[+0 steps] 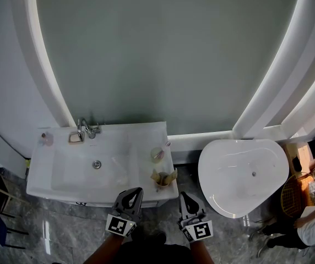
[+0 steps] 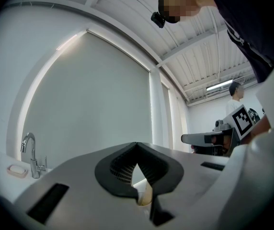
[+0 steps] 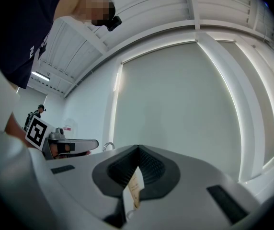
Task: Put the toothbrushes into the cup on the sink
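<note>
A white sink [image 1: 58, 183] stands below me. On its right rim sits a pale cup [image 1: 157, 154] with a thin stick leaning out of it. At the front right corner lies a tan, crumpled paper-like bundle [image 1: 164, 177]; whether it holds toothbrushes I cannot tell. My left gripper [image 1: 134, 194] hovers just before the sink's front edge, shut and empty. My right gripper [image 1: 185, 198] is beside it, also shut and empty. In the left gripper view the gripper [image 2: 137, 145] shows a cream object through its gap. In the right gripper view the gripper [image 3: 138, 148] shows printed paper beyond its jaws.
A chrome faucet [image 1: 85, 128] and a soap dish [image 1: 76, 138] are at the sink's back left, with a small bottle [image 1: 47, 139] further left. A white oval fixture [image 1: 243, 175] stands to the right. A wicker basket [image 1: 295, 194] and a person [image 1: 311, 227] are far right.
</note>
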The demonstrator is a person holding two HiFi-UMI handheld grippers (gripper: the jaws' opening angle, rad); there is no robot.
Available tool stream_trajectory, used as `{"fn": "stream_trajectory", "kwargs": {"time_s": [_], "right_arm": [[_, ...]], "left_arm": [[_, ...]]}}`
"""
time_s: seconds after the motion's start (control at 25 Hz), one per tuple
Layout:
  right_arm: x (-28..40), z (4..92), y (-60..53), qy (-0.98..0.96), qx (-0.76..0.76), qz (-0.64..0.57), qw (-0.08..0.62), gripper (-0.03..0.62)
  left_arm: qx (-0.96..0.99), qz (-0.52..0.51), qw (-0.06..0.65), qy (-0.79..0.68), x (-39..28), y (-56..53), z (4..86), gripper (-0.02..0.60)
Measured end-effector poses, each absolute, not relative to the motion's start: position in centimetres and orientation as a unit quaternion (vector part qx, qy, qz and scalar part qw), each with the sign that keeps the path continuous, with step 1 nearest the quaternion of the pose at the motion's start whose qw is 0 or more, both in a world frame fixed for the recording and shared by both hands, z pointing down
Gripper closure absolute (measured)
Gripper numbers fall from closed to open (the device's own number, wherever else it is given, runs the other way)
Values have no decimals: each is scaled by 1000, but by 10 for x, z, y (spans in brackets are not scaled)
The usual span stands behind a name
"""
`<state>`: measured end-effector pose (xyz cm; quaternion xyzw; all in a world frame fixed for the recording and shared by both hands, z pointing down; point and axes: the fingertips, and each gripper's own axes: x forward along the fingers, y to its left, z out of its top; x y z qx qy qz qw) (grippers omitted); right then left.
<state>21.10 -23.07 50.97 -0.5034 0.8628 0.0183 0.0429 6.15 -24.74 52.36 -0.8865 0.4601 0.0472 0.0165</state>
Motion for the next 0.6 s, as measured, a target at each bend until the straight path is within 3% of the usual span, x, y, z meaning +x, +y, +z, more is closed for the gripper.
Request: {"fn": "stream_trajectory", "kwargs": {"time_s": [0.6], "right_arm": [[208, 511, -230, 860, -508, 23, 32, 566]], "left_arm": [[-888, 49, 18, 458, 59, -247, 520, 557]]}}
